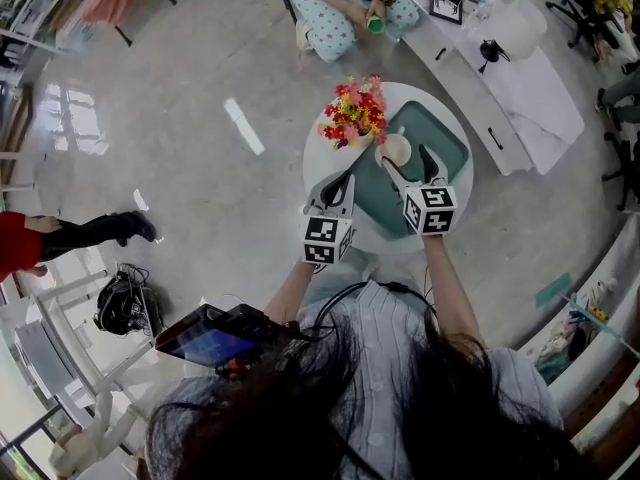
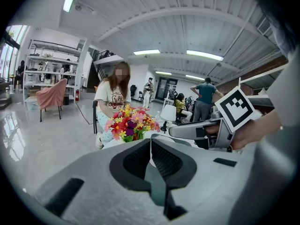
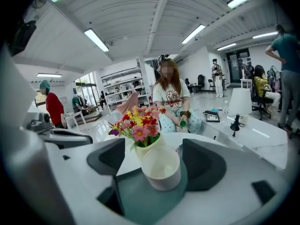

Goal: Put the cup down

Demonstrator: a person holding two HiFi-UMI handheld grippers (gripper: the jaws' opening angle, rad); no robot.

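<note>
A cream cup (image 1: 397, 150) stands upright on the green tray (image 1: 448, 136) on the round white table (image 1: 318, 158). My right gripper (image 1: 405, 156) is open, one jaw on each side of the cup with a gap on both sides. Seen from the right gripper view, the cup (image 3: 161, 168) rests on the tray (image 3: 133, 198) between the jaws of the right gripper (image 3: 155, 150). My left gripper (image 1: 343, 180) hovers at the table's left edge, shut with nothing in it. Its jaws meet at the tips in the left gripper view (image 2: 150, 138).
A vase of mixed flowers (image 1: 355, 111) stands just beyond the cup at the tray's far left corner. A person (image 1: 345, 8) sits across the table. A long white table (image 1: 520, 78) with a lamp lies at the upper right. A dark bag (image 1: 120, 303) lies on the floor at left.
</note>
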